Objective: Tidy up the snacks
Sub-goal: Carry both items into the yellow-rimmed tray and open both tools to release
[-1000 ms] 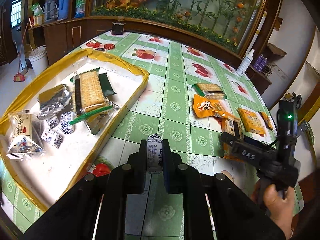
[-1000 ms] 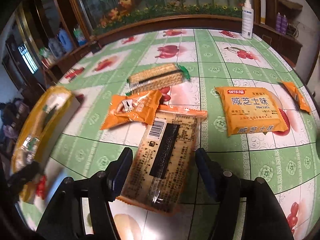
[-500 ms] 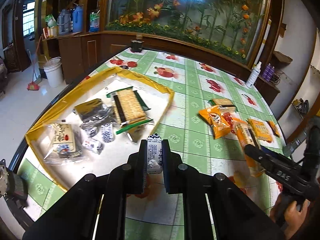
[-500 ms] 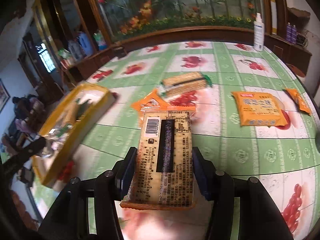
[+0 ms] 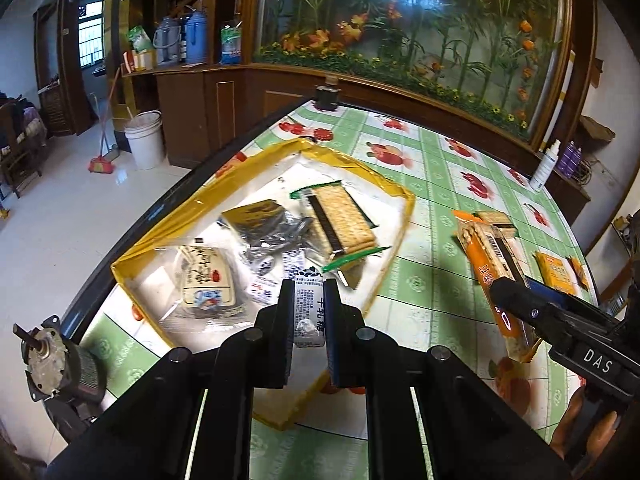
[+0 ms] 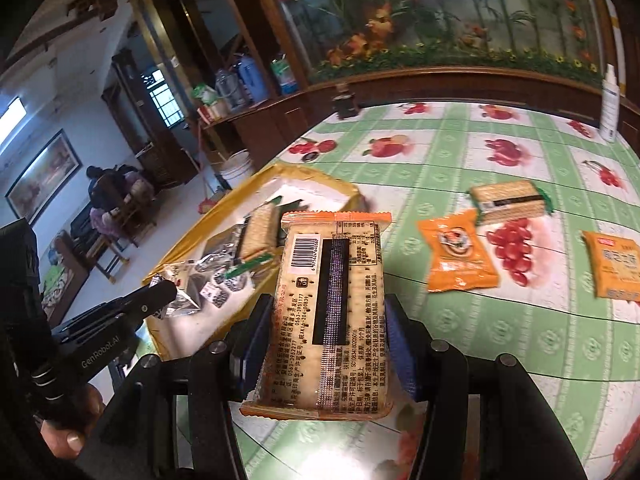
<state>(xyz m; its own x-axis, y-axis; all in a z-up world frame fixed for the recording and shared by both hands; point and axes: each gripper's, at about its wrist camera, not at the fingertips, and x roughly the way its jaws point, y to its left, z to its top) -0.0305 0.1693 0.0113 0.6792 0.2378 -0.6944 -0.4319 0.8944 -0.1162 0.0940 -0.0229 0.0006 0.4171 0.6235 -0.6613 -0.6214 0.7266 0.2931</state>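
My left gripper [image 5: 307, 312] is shut on a small white nougat candy [image 5: 307, 307] and holds it above the near edge of the yellow-rimmed tray [image 5: 394, 236]. The tray holds several snacks, among them a cracker pack [image 5: 340, 216]. My right gripper [image 6: 324, 332] is shut on an orange-edged cracker pack [image 6: 330, 300], lifted off the table; it also shows in the left wrist view [image 5: 494, 268]. The tray shows at the left in the right wrist view [image 6: 188, 240].
On the green fruit-print tablecloth [image 6: 460, 160] lie an orange snack bag [image 6: 458, 256], a wafer pack [image 6: 510, 200] and an orange cracker packet [image 6: 618, 264]. A white bottle [image 6: 610, 104] stands at the far edge. A bucket [image 5: 145, 140] and broom stand on the floor left.
Both grippers have risen and moved left toward the tray. The right gripper closed on the orange cracker pack and lifted it off the table. The left still holds the candy.
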